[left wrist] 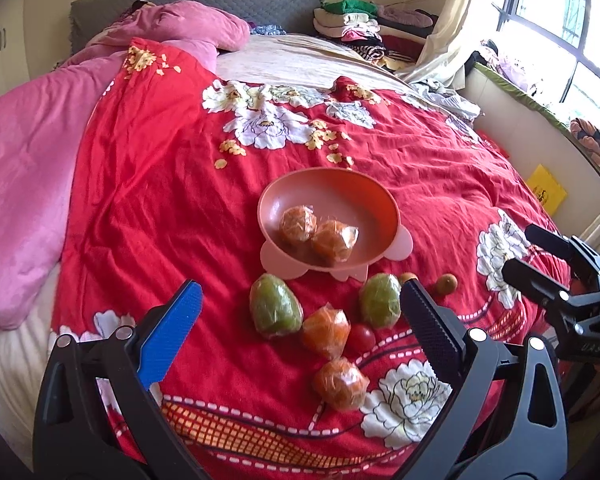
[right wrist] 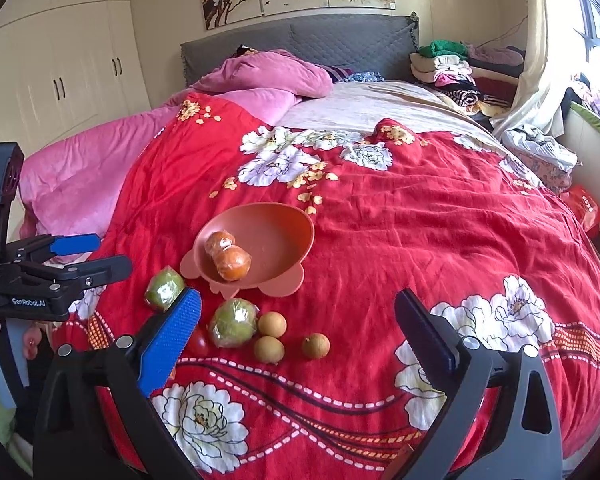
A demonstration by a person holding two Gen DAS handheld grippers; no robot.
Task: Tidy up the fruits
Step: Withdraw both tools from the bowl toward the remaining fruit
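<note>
A pink bowl [left wrist: 332, 188] sits on the red floral quilt and holds two wrapped oranges [left wrist: 318, 232]; the bowl also shows in the right wrist view [right wrist: 276, 220]. In front of it lie two wrapped green fruits [left wrist: 275, 306], two more wrapped oranges [left wrist: 326, 332], a small red tomato [left wrist: 362, 338] and small brown longans [right wrist: 272, 325]. My left gripper [left wrist: 300, 304] is open and empty above the loose fruit. My right gripper [right wrist: 298, 312] is open and empty, to the right of the fruit; it also shows in the left wrist view [left wrist: 530, 250].
The red quilt [right wrist: 420, 220] covers most of the bed. Pink bedding [left wrist: 28, 168] lies at the left. Folded clothes [right wrist: 448, 68] are stacked at the far right by the headboard. A window ledge [left wrist: 532, 128] runs along the right.
</note>
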